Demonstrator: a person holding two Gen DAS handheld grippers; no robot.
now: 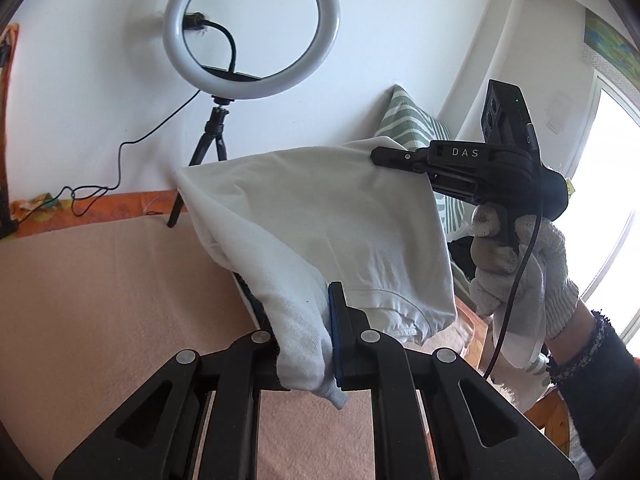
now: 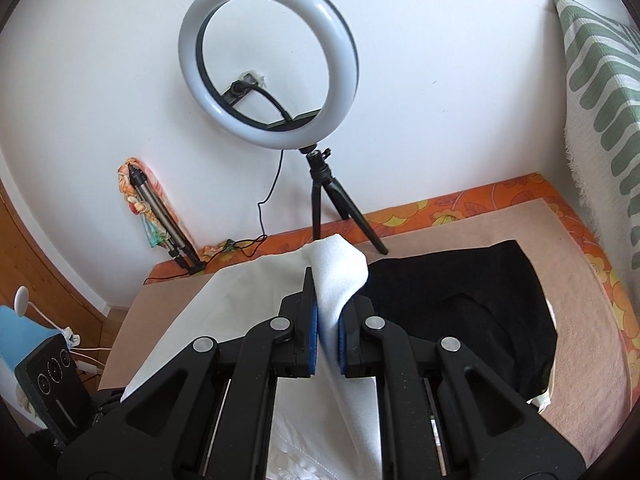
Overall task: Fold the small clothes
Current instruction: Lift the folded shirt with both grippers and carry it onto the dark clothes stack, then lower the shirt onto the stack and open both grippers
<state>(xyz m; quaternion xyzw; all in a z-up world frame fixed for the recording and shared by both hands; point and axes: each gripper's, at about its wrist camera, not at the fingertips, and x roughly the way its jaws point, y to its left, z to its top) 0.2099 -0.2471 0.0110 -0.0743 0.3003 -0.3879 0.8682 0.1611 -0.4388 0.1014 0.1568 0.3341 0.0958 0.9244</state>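
Note:
A white garment (image 1: 320, 224) hangs in the air, stretched between my two grippers above the pink bed cover (image 1: 100, 320). My left gripper (image 1: 308, 344) is shut on one corner of it, low in the left wrist view. My right gripper (image 1: 384, 156) is shut on the opposite corner, up and to the right there, held by a gloved hand (image 1: 520, 264). In the right wrist view my right gripper (image 2: 326, 340) pinches a fold of the white garment (image 2: 336, 276) between its blue pads. A black garment (image 2: 472, 304) lies on the bed to the right.
A ring light on a tripod (image 2: 268, 60) stands at the far edge by the white wall. A green striped cushion (image 2: 600, 100) leans at the right. A folded tripod (image 2: 160, 216) and cables lie at the back left. The bed has an orange patterned border (image 2: 460, 204).

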